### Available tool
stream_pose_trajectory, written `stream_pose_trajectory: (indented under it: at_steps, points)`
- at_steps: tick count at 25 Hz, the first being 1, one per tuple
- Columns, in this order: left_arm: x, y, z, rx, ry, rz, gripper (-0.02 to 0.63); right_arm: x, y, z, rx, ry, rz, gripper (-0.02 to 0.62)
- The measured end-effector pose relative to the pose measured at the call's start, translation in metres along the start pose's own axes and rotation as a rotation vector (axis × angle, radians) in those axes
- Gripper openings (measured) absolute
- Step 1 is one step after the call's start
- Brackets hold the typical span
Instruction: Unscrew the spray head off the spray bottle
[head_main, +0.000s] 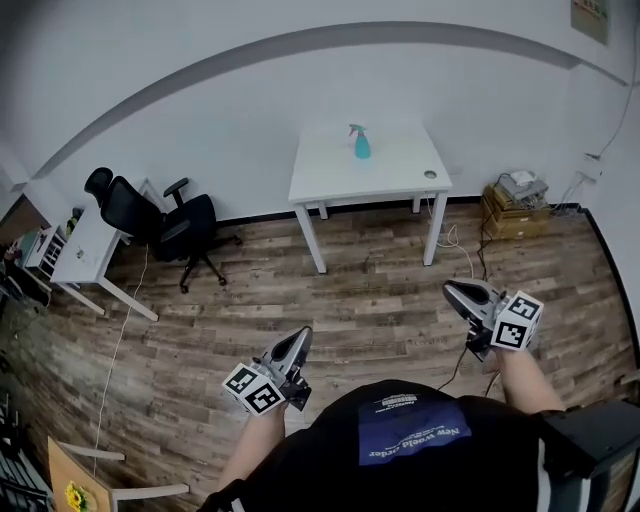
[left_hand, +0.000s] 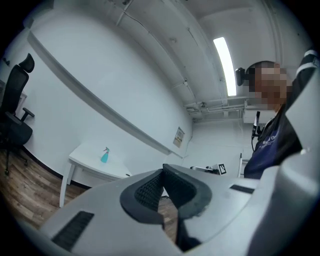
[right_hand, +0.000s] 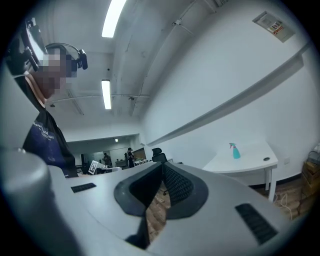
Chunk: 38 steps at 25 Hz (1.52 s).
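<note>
teal bottle (head_main: 361, 146) upright on white desk (head_main: 400, 172), well ahead of the jaws; left gripper (head_main: 303, 336) and right gripper (head_main: 449, 289) both closed, holding nothing.

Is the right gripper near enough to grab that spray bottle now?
Probably not: the right gripper, shut, hangs far across the wood floor from the spray bottle on the white table.

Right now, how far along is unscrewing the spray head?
Done: nothing. The spray bottle stands on the white table with its spray head on.
In hand: nothing. The left hand-held gripper and right hand-held gripper are both shut and empty, well short of the table across open floor.
Left: reach the table, grip bottle and head, and unscrew.
</note>
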<state>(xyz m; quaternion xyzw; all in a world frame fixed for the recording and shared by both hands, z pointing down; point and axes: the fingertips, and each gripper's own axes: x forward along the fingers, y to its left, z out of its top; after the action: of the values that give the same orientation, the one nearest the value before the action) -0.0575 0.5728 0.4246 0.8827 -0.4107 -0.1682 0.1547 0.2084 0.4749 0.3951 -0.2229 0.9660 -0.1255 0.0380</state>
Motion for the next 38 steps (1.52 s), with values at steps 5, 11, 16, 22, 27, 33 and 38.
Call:
stream_pose_trajectory:
  at_steps: [5,11,16,22,27,33,38]
  points:
    - [0.043,0.001,-0.001,0.011,0.007,0.016,-0.005,-0.002,-0.049,0.008,0.016,0.002,0.012,-0.002]
    - [0.06,0.024,0.001,0.003,0.02,0.041,-0.005,0.019,-0.079,0.004,0.034,0.015,0.023,-0.002]
    - [0.068,0.064,0.012,-0.012,0.024,0.013,-0.006,0.054,-0.095,-0.001,0.046,0.024,-0.013,-0.002]
    - [0.065,0.13,0.045,-0.002,0.022,-0.061,-0.005,0.117,-0.085,0.006,-0.001,0.017,-0.053,-0.002]
    - [0.065,0.186,0.083,0.001,0.031,-0.117,-0.006,0.17,-0.085,0.024,-0.015,-0.006,-0.112,-0.002]
    - [0.061,0.237,0.098,-0.012,0.049,-0.148,-0.005,0.216,-0.081,0.018,-0.021,0.014,-0.136,-0.002]
    - [0.078,0.265,0.1,-0.03,0.056,-0.149,-0.006,0.233,-0.104,0.019,-0.014,0.039,-0.159,-0.002]
